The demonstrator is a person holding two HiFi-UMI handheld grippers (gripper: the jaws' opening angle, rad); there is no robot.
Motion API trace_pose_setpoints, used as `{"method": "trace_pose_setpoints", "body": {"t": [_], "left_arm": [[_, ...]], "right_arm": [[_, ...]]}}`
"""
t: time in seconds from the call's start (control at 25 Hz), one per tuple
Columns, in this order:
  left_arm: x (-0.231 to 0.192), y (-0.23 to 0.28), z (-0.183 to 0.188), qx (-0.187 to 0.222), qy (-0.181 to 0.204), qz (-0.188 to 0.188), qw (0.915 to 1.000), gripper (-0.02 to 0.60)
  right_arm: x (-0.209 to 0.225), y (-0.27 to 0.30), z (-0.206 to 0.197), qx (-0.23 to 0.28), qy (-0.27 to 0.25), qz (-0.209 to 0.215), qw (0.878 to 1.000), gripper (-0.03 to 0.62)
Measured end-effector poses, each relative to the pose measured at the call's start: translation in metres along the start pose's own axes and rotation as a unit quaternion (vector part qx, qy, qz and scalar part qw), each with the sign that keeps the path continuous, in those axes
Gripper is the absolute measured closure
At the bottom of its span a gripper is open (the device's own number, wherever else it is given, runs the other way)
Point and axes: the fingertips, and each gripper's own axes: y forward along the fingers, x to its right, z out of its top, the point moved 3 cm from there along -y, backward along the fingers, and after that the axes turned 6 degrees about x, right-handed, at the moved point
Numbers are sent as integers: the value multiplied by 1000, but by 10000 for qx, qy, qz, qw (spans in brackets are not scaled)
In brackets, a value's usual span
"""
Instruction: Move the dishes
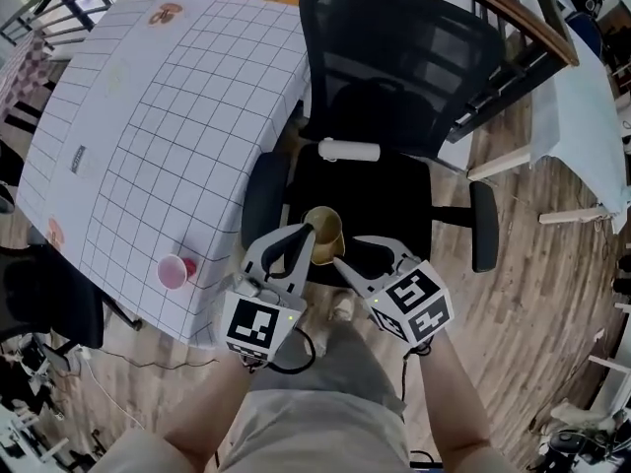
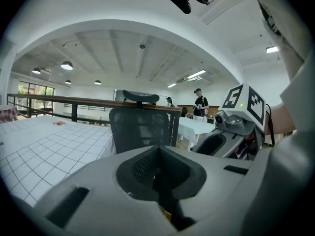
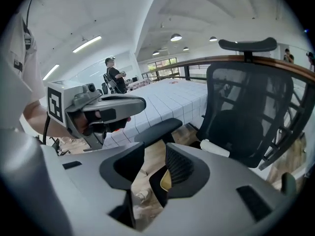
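Two grippers: left gripper [image 1: 302,242] and right gripper [image 1: 347,252], side by side above the seat of a black chair [image 1: 394,190].
Bowl [image 1: 323,227]: yellow, on the chair seat between the two gripper tips.
Left jaws: pressed almost together, a yellow sliver of the bowl in the slit.
Right jaws: spread; the bowl's edge sits beside one pad, not pinched.
Table [image 1: 168,116]: checked cloth, pink cup [image 1: 174,271] near its edge.

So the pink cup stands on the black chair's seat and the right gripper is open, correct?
Not quite: the pink cup stands on the gridded table, near its edge, not on the chair seat; the head view shows it. The right gripper is open, as you said.
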Motion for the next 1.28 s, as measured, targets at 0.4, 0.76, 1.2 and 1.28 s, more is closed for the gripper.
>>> {"method": "trace_pose_setpoints", "body": {"t": [0.4, 0.76, 1.2, 1.28], "left_arm": [[3, 12, -116, -649, -69, -128, 9978, 571], [8, 24, -205, -1354, -365, -354, 9895, 571], [0, 29, -266, -1777, -497, -465, 9817, 569], [-5, 29, -270, -1804, -489, -452, 9813, 571]], "right_arm": [[24, 80, -114, -769, 104, 137, 9969, 452], [52, 143, -194, -1195, -143, 32, 9927, 452], [69, 205, -248, -1706, -734, 9, 9826, 452], [70, 213, -255, -1852, -988, 10, 9777, 452]]}}
